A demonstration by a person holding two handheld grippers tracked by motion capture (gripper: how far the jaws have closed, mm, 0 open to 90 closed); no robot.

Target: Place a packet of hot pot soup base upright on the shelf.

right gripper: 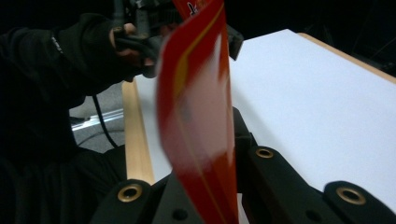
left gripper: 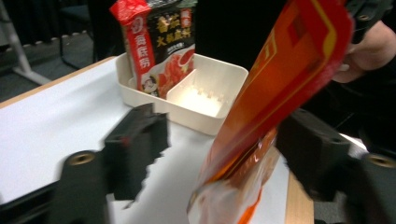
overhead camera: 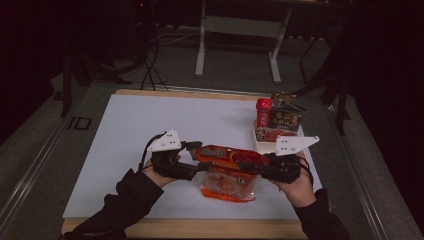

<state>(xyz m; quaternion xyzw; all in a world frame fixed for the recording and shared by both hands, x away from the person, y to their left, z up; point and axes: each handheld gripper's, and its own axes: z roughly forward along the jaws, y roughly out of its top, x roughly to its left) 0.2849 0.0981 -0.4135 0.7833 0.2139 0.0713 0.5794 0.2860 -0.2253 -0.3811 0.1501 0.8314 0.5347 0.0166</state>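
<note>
With the left tool (overhead camera: 200,159) standing open around the red pouch (overhead camera: 231,156) and only the right tool (overhead camera: 252,167) clamped on its end above the desk (overhead camera: 150,125), the pouch risks swinging or slipping free short of the white bin (left gripper: 224,79).

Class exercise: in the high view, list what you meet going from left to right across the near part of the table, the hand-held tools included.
Left tool → orange-red packet → right tool; the white tray with upright packets stands farther back, so I leave it out.
</note>
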